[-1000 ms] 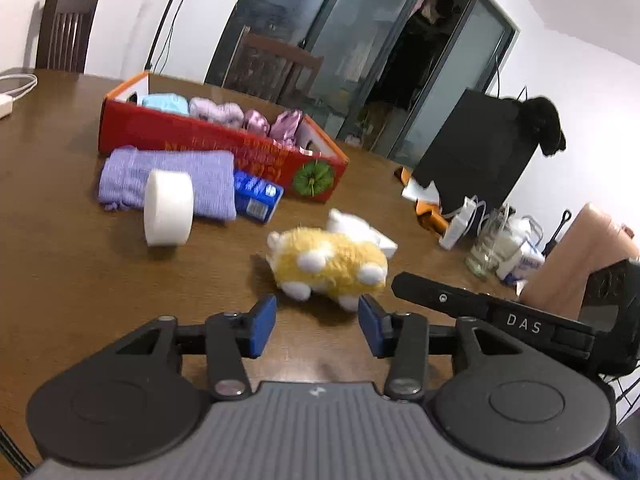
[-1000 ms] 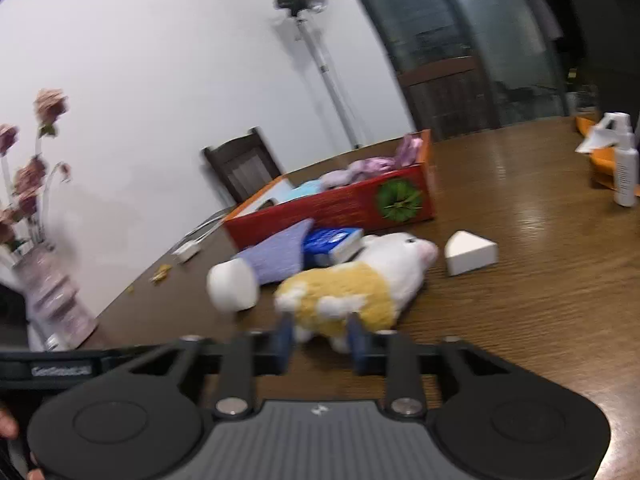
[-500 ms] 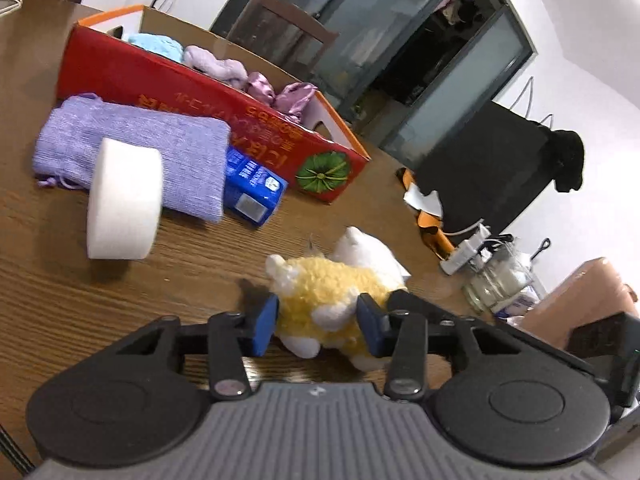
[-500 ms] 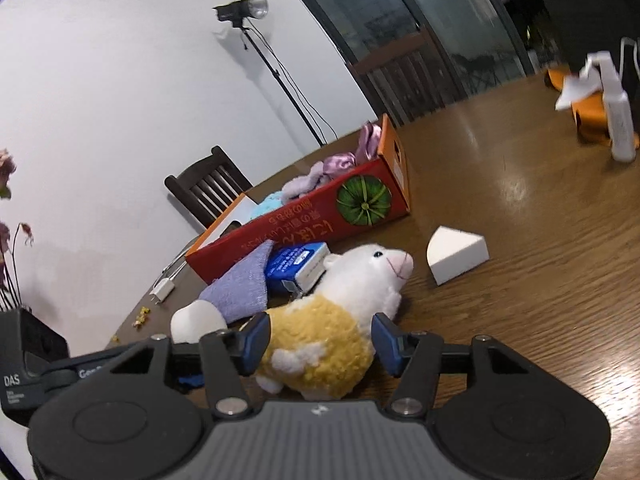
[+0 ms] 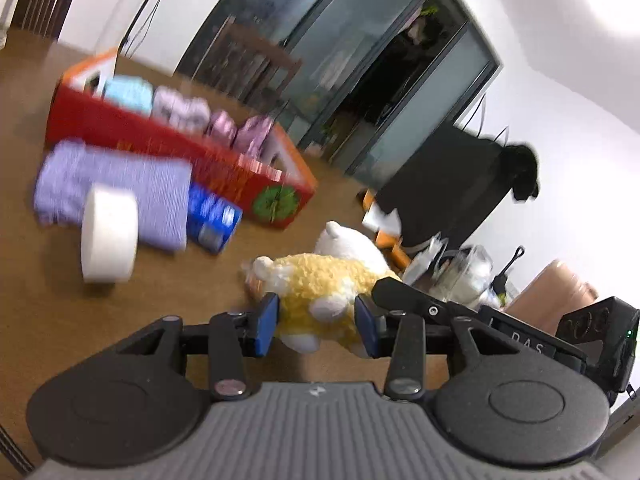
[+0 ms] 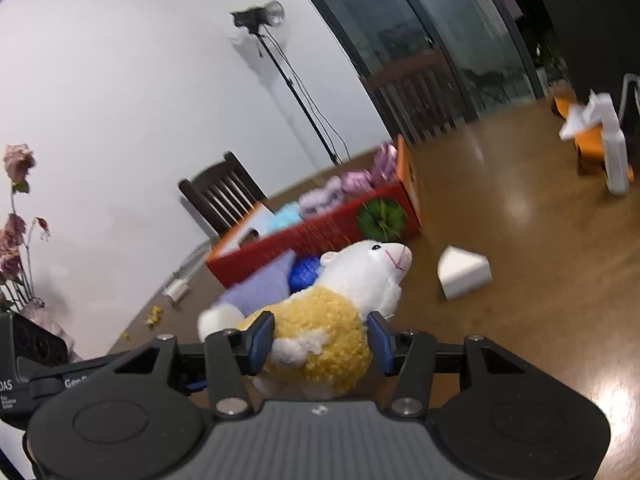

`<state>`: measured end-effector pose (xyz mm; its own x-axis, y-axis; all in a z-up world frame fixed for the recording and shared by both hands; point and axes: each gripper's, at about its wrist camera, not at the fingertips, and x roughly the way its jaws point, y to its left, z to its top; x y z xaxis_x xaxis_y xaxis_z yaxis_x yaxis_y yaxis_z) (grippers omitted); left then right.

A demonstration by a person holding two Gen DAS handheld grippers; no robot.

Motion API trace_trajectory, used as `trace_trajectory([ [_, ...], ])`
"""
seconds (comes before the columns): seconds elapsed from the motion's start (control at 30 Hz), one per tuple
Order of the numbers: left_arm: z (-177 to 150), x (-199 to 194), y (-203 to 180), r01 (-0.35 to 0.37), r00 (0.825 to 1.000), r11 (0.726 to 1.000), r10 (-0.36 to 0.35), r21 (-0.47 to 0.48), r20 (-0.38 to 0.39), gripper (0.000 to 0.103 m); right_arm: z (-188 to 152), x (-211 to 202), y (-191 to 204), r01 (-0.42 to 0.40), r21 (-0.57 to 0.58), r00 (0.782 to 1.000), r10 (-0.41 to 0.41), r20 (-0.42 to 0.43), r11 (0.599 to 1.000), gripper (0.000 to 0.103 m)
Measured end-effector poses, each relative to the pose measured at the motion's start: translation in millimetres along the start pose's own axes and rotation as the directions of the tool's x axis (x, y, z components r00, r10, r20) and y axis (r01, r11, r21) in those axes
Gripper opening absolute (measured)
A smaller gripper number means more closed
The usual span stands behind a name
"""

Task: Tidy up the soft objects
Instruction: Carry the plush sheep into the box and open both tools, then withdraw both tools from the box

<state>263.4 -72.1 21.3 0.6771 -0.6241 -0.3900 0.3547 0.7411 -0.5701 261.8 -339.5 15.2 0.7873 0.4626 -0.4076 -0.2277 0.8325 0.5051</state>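
Both grippers (image 5: 316,324) (image 6: 320,338) pinching plush sheep (image 6: 332,320), right closing; red box (image 5: 224,176), white roll (image 5: 108,236) beyond.

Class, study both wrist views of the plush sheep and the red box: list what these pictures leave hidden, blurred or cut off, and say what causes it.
- Plush sheep, both views: underside hidden by the gripper body, so table contact is unclear.
- Right gripper: its jaws are closing around the sheep; firm pad contact is unclear.
- Red box, left wrist view: print unreadable from motion blur.
- Blue packet, right wrist view: mostly hidden behind the sheep's head.
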Motion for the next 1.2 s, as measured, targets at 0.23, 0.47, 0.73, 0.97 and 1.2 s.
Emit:
trace_trajectory([
  [0.23, 89.3, 1.8, 21.9, -0.076, 0.992, 0.996, 0.07, 0.053, 0.101, 0.042, 70.0, 61.5, 39.1, -0.081, -0.089, 0.996, 0.083, 0.025, 0.993, 0.05],
  [0.47, 169.8, 37.1, 86.1, -0.199, 0.976, 0.979, 0.194, 0.045, 0.097, 0.042, 121.5, 183.0, 59.2, -0.13, -0.051, 0.99, 0.127, -0.059, 0.99, 0.05],
  [0.73, 185.1, 74.0, 147.1, -0.305, 0.952, 0.951, 0.305, 0.053, 0.02, 0.042, 116.7, 280.9, 62.8, -0.085, -0.053, 0.982, 0.075, -0.172, 0.995, 0.05],
  [0.97, 176.7, 72.9, 154.9, -0.314, 0.949, 0.947, 0.313, 0.067, 0.024, 0.045, 95.3, 301.2, 59.1, -0.057, -0.08, 0.969, 0.036, -0.244, 0.995, 0.049],
  [1.2, 172.2, 47.7, 132.2, -0.341, 0.94, 0.934, 0.336, 0.108, 0.058, 0.046, 99.3, 264.0, 75.4, -0.076, -0.155, 0.975, 0.042, -0.216, 0.985, 0.048],
])
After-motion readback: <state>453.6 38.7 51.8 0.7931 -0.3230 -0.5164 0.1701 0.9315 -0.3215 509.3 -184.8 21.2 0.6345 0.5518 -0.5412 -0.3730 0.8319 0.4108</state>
